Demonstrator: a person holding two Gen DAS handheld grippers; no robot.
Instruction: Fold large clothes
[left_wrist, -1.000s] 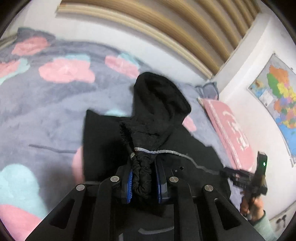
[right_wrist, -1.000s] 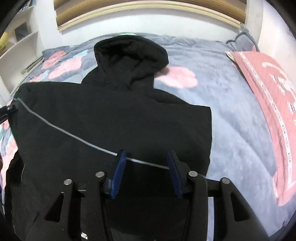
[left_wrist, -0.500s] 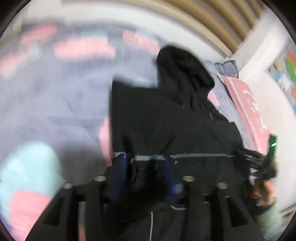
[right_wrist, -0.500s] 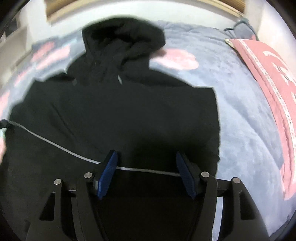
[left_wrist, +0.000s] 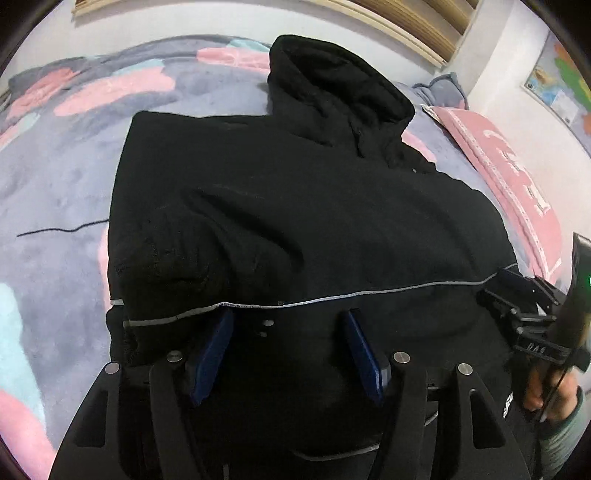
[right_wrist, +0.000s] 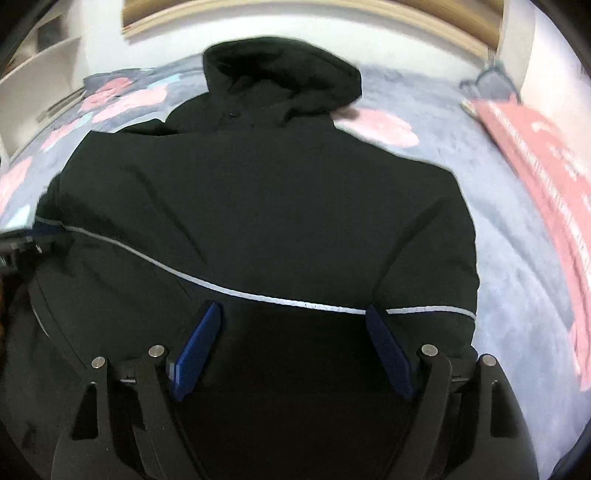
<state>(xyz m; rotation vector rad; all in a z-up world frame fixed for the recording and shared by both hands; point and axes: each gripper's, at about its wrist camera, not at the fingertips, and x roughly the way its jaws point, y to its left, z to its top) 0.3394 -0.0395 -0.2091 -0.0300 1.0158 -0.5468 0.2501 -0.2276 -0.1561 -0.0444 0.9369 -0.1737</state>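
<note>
A black hooded jacket (left_wrist: 295, 206) lies on the bed, its hood (left_wrist: 332, 85) pointing to the far wall. A folded layer ends in a grey reflective stripe (left_wrist: 369, 293) running across it. My left gripper (left_wrist: 288, 325) is open and empty, its blue pads just below the stripe near the jacket's left side. In the right wrist view the same jacket (right_wrist: 258, 206) fills the frame. My right gripper (right_wrist: 295, 317) is open and empty, over the stripe (right_wrist: 258, 295) near the right side. The right gripper also shows in the left wrist view (left_wrist: 517, 306).
The bed has a grey fleece blanket (left_wrist: 62, 177) with pink and teal patches. A pink quilt (left_wrist: 517, 177) lies at the right. A dark thread (left_wrist: 62, 230) lies on the blanket at the left. A map (left_wrist: 561, 96) hangs on the right wall.
My left gripper has opened and let go of the bunched sleeve cuff, which now lies folded on the jacket. My right gripper has opened wider. Both have drawn back towards the near edge.
</note>
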